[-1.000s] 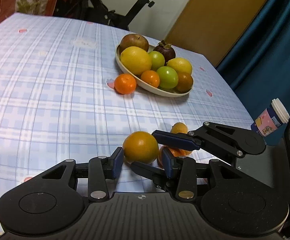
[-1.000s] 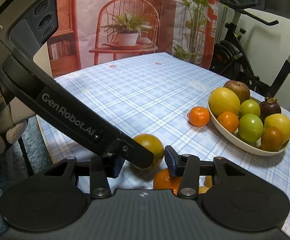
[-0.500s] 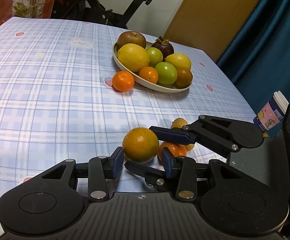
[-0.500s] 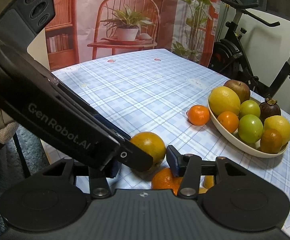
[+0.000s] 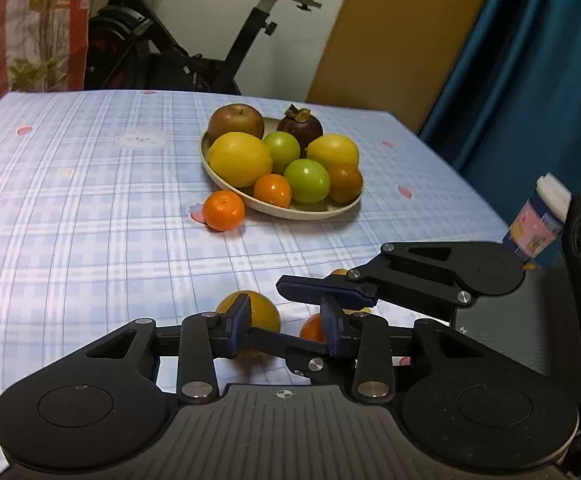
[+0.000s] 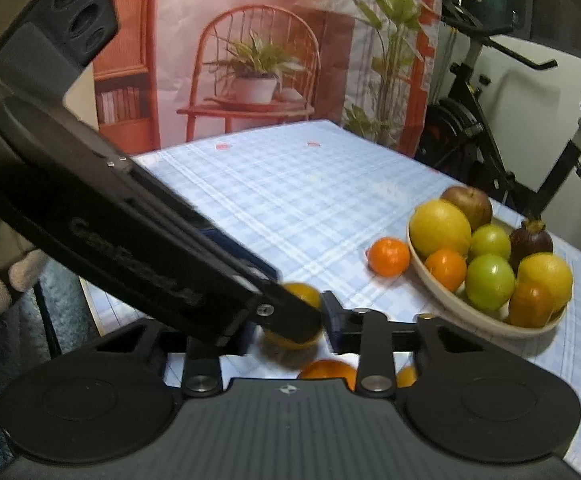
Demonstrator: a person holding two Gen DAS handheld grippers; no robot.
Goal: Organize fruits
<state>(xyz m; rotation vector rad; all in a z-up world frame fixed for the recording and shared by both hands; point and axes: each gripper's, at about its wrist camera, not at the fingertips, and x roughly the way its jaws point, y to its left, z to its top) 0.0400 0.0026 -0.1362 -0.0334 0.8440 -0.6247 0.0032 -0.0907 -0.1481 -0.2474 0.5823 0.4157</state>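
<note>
A cream bowl (image 5: 310, 212) holds several fruits: apple, mangosteen, lemons, green fruits, small oranges; it also shows at the right of the right wrist view (image 6: 486, 320). A tangerine (image 5: 223, 211) lies on the cloth beside it. Close to me lie a large orange (image 5: 262, 314), a small orange (image 5: 312, 328) and a yellowish fruit mostly hidden. My left gripper (image 5: 284, 330) is open above and in front of the large orange, holding nothing. My right gripper (image 6: 288, 326) is open and empty; its fingers (image 5: 322, 292) cross under the left one. The large orange (image 6: 304, 294) lies beyond it, partly hidden.
The table has a blue checked cloth (image 5: 90, 208). A paper cup (image 5: 540, 220) stands at the right edge. An exercise bike (image 5: 194, 60) stands behind the table, with a blue curtain (image 5: 530, 80) at the right.
Both grippers have lifted and tilted up, so the near fruits sit lower in view and are more hidden behind the fingers. The fruits have not moved.
</note>
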